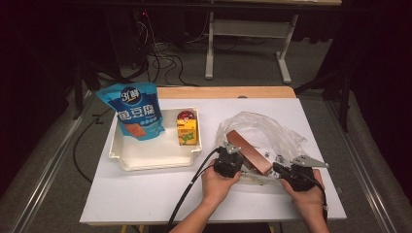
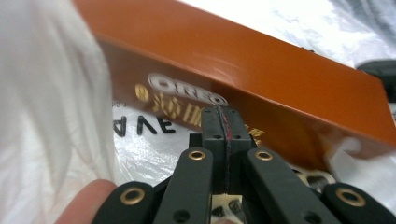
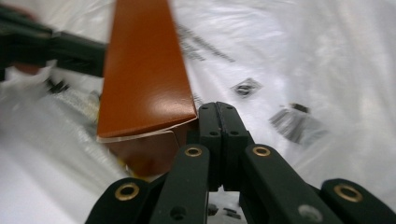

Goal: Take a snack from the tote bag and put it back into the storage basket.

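An orange Oreo box [image 1: 250,150] lies tilted on a crumpled clear plastic bag [image 1: 272,128] right of the table's middle. My left gripper [image 1: 228,154] is at the box's left side, jaws shut. In the left gripper view its tips [image 2: 223,112] press against the printed side of the box [image 2: 233,60], above the bag [image 2: 140,149]. My right gripper [image 1: 279,169] is at the box's near right end. Its jaws [image 3: 218,107] are shut beside the corner of the box [image 3: 144,79], with the bag [image 3: 303,56] behind. I see nothing between either pair of jaws.
A white tray [image 1: 155,162] sits on the left of the table. A blue snack pouch [image 1: 133,114] leans in its far left corner, and a yellow drink carton [image 1: 188,132] stands in it at the right. The table's near edge runs just below the hands.
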{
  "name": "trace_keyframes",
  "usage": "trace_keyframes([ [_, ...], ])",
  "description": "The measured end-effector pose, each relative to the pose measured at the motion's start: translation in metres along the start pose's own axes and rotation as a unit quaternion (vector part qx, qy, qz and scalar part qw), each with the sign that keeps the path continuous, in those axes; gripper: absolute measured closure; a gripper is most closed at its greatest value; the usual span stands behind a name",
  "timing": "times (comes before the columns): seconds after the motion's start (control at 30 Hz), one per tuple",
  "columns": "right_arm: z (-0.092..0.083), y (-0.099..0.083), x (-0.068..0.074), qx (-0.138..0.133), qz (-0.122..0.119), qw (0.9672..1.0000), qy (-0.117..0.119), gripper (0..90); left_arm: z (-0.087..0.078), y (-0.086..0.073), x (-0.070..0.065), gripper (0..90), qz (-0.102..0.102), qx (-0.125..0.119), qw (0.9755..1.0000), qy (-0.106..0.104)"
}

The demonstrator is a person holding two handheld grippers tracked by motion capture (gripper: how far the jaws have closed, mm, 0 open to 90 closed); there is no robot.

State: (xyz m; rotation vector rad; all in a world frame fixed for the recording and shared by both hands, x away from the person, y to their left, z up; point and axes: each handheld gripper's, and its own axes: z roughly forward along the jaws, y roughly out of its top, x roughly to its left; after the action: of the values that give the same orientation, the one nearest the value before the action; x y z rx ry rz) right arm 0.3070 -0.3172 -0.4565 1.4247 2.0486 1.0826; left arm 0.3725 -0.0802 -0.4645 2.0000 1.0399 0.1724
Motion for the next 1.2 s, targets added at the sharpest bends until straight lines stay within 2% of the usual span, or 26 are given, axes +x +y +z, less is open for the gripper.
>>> trace_keyframes([
  [0.03, 0.000, 0.000, 0.002, -0.001, -0.010, 0.9999, 0.004, 90.0, 0.000, -0.001, 0.000, 90.0, -0.002, 0.001, 1.0000, -0.001],
  [0.1, -0.003, -0.001, 0.006, -0.002, -0.011, 0.9999, -0.006, 87.8, -0.002, -0.003, -0.002, 90.0, -0.002, 0.002, 1.0000, -0.005],
  [0.2, -0.011, 0.003, 0.007, -0.025, -0.001, 0.9997, -0.005, 81.1, -0.011, -0.012, -0.011, 90.0, 0.009, 0.001, 0.9998, -0.018],
  [0.27, -0.017, 0.009, 0.010, -0.044, 0.002, 0.9990, 0.006, 72.6, -0.017, -0.021, -0.016, 90.0, 0.019, 0.004, 0.9995, -0.024],
  [0.33, -0.018, 0.014, 0.015, -0.048, 0.005, 0.9985, 0.026, 64.5, -0.022, -0.027, -0.019, 90.0, 0.024, 0.004, 0.9993, -0.028],
  [0.37, -0.016, 0.016, 0.019, -0.043, 0.001, 0.9985, 0.033, 58.8, -0.024, -0.030, -0.021, 90.0, 0.028, 0.004, 0.9992, -0.028],
  [0.43, -0.011, 0.018, 0.027, -0.032, -0.010, 0.9988, 0.034, 46.5, -0.025, -0.034, -0.022, 90.0, 0.033, 0.008, 0.9990, -0.029],
  [0.5, -0.005, 0.019, 0.032, -0.019, -0.019, 0.9995, 0.019, 34.8, -0.025, -0.038, -0.021, 90.0, 0.032, 0.013, 0.9989, -0.031],
  [0.6, 0.006, 0.019, 0.035, -0.002, -0.015, 0.9997, 0.022, 25.6, -0.022, -0.045, -0.017, 90.0, 0.026, 0.022, 0.9990, -0.029],
  [0.63, 0.011, 0.018, 0.035, 0.009, -0.018, 0.9996, 0.021, 25.3, -0.021, -0.046, -0.016, 90.0, 0.023, 0.023, 0.9990, -0.029],
  [0.73, 0.020, 0.014, 0.035, 0.017, -0.024, 0.9995, 0.013, 26.9, -0.023, -0.048, -0.013, 90.0, 0.019, 0.020, 0.9991, -0.031],
  [0.97, 0.039, 0.004, 0.033, 0.041, -0.031, 0.9986, 0.009, 37.8, -0.022, -0.048, -0.012, 90.0, 0.017, 0.019, 0.9991, -0.035],
  [1.0, 0.040, 0.002, 0.032, 0.035, -0.032, 0.9988, 0.016, 39.9, -0.022, -0.048, -0.012, 90.0, 0.017, 0.019, 0.9991, -0.035],
  [1.2, 0.036, 0.002, 0.033, 0.026, -0.039, 0.9988, 0.015, 44.5, -0.022, -0.049, -0.012, 90.0, 0.016, 0.019, 0.9991, -0.034],
])
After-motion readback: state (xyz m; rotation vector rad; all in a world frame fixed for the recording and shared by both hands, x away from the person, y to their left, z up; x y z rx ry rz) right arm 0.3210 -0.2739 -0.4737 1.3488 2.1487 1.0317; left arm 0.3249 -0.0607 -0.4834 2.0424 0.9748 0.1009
